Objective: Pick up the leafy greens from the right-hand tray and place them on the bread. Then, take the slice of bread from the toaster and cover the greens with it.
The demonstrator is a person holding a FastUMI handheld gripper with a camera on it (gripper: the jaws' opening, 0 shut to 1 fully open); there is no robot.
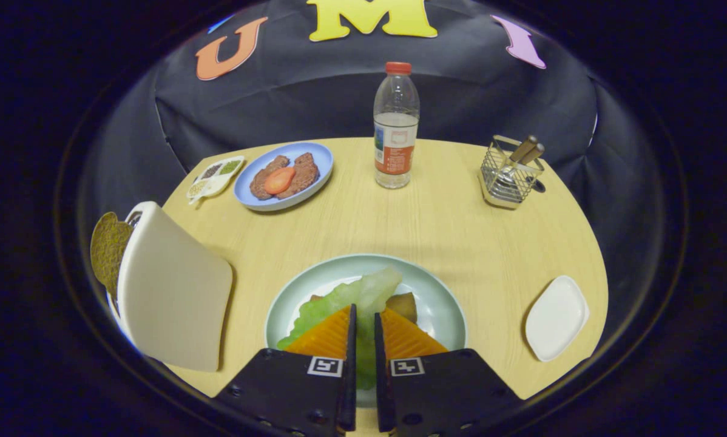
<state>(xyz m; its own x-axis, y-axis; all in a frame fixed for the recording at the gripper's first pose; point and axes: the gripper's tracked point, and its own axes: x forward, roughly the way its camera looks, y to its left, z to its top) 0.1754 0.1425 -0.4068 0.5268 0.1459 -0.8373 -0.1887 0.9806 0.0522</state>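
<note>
My gripper hovers over a pale green plate, its fingers close together with a strip of the leafy greens pinched between them. The greens spread forward past the fingertips and lie over a brown slice of bread on that plate; most of the bread is hidden. Left of the fingers stands a white toaster with a brown slice of bread sticking out of its far side. The small white tray to the right of the plate has nothing on it.
Beyond the plate stand a water bottle with a red cap, a blue plate holding meat patties and a tomato slice, a small spice dish, and a wire cutlery basket. The round wooden table ends near the tray.
</note>
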